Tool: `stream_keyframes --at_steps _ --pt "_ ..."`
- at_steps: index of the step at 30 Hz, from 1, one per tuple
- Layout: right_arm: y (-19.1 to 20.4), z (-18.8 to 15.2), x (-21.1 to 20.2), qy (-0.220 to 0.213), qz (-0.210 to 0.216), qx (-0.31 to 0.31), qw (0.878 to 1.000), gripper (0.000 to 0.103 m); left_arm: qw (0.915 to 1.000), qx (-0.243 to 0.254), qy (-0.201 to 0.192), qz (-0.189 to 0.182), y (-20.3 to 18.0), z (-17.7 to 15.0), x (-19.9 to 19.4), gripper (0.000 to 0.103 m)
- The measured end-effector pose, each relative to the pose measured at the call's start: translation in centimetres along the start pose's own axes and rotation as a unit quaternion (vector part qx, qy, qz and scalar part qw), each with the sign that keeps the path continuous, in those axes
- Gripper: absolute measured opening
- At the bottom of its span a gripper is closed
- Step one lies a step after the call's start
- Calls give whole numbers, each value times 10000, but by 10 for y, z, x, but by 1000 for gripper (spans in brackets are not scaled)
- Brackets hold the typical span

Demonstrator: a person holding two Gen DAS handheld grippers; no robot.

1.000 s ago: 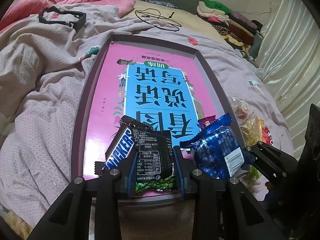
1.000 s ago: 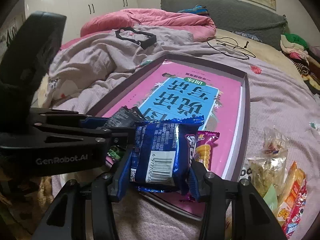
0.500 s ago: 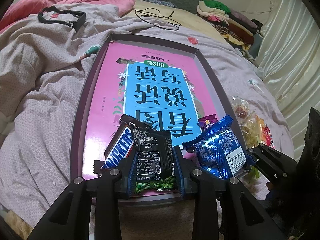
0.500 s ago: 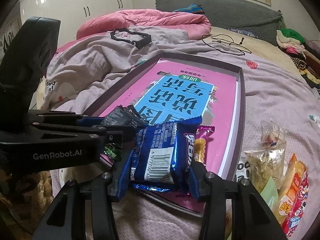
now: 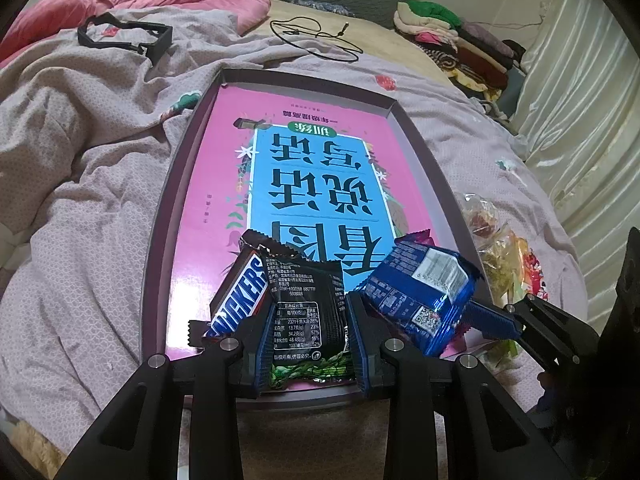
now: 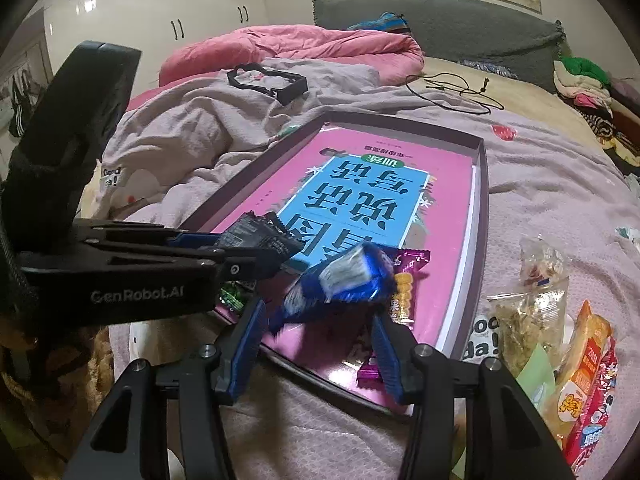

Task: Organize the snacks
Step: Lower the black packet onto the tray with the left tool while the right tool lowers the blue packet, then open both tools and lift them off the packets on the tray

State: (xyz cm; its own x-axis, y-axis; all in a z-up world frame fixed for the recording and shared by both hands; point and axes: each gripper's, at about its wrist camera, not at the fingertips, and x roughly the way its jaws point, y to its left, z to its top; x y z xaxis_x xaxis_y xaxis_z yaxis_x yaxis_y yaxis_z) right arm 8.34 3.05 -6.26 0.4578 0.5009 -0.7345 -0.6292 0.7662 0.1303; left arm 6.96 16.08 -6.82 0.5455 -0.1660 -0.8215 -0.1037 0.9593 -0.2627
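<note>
A dark-rimmed tray (image 5: 430, 168) with a pink and blue book cover inside lies on the bed. My left gripper (image 5: 308, 328) is shut on a black and green snack packet (image 5: 308, 308) over the tray's near end, beside a Snickers bar (image 5: 240, 300). My right gripper (image 6: 316, 320) is open; the blue snack packet (image 6: 340, 280) is blurred and tumbling between its jaws over the tray (image 6: 482, 216), onto a purple packet (image 6: 404, 284). The blue packet (image 5: 420, 296) also shows in the left wrist view. The left gripper (image 6: 248, 256) shows in the right wrist view.
A pile of loose snack bags (image 6: 560, 328) lies on the bedspread right of the tray. A black frame (image 5: 124, 36) and a cable (image 5: 316, 36) lie beyond the tray. Folded clothes (image 5: 452, 36) sit at the far right; a pink quilt (image 6: 300, 48) at the far left.
My right gripper has opened and let go of the blue packet, which tilts and drops toward the tray. My left gripper still holds the black and green packet in place.
</note>
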Motion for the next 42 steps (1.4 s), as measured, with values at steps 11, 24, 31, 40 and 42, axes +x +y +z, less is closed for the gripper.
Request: stream_keyframes --at_steps 11,24,31,40,42 --pt "-5 -4 -10 -65 -30 105 9999 52 10000 12 -42 -40 -2 0 -4 34" --pt "-11 -8 -21 -165 -68 258 9995 52 9999 22 -112 -51 -4 1 -10 34" --pt "-11 -7 -24 -213 -78 273 9994 52 9999 22 -156 -47 -4 1 -15 34" --pt "-14 -8 -31 -281 -126 341 9989 55 9996 76 -254 -17 -8 3 -25 39" --pt "-15 -8 -32 -297 -127 351 9989 56 9996 92 -280 -12 -10 3 -27 44"
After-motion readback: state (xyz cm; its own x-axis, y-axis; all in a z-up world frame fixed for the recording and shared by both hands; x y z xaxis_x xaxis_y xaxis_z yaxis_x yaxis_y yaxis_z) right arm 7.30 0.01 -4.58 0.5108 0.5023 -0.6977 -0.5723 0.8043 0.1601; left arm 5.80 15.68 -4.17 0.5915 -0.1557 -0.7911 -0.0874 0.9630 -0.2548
